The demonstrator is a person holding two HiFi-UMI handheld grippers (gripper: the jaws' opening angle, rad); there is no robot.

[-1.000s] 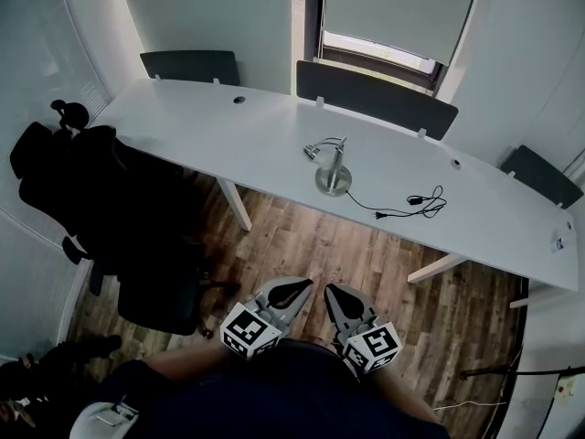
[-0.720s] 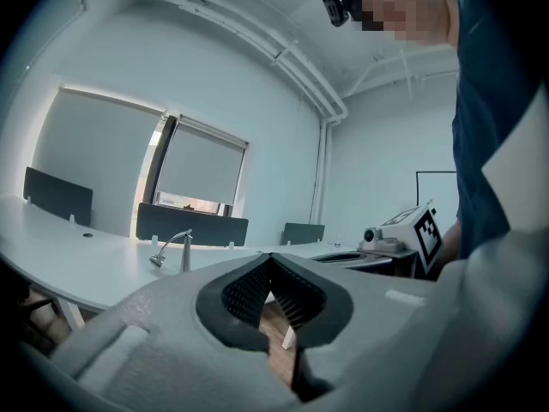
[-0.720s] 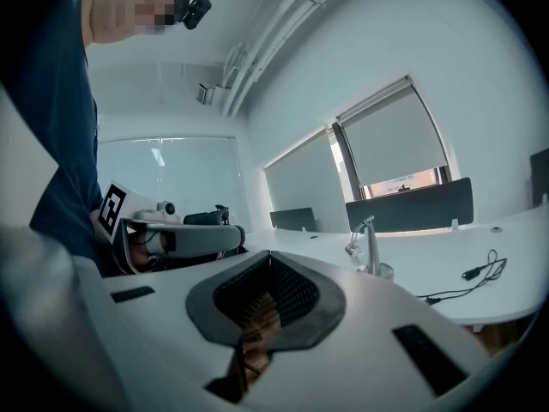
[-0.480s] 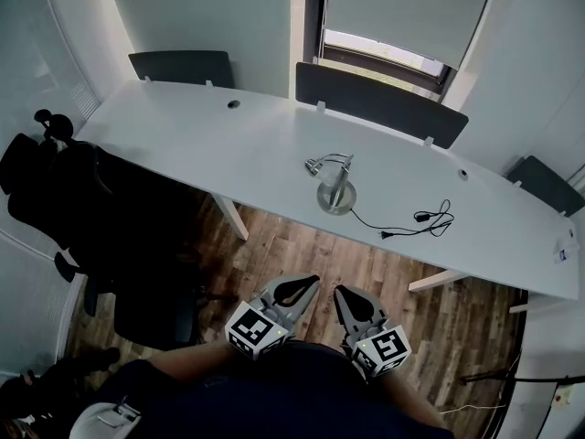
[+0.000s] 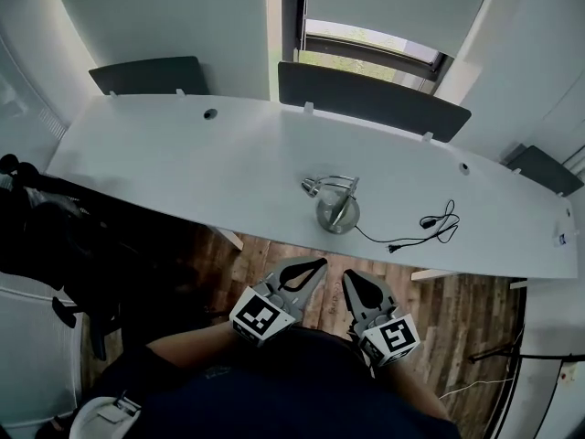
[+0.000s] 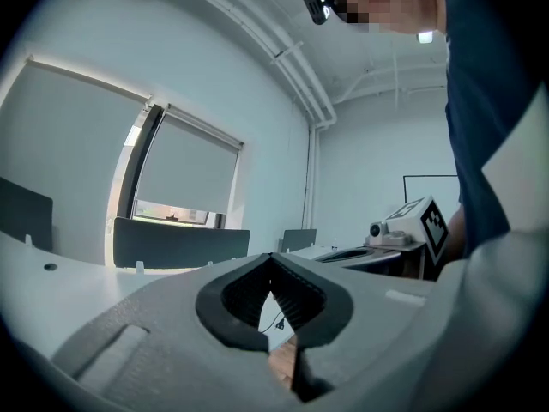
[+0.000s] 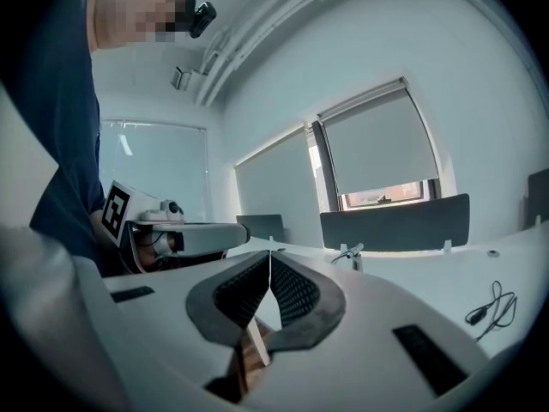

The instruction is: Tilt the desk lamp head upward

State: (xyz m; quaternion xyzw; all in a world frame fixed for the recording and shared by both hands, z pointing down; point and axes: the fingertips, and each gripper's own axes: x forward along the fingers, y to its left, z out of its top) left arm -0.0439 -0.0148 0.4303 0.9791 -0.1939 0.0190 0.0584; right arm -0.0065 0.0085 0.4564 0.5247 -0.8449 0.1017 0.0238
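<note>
Markers point(image 5: 262, 315) on left gripper point(image 5: 318, 265), right gripper point(image 5: 348, 276)

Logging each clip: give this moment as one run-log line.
left gripper: shut, empty | right gripper: shut, empty | desk lamp: upright on desk, untouched | cord: loose on desk

text: 0 readable | marker cubes point(image 5: 264, 316): square patterns (no characters)
</note>
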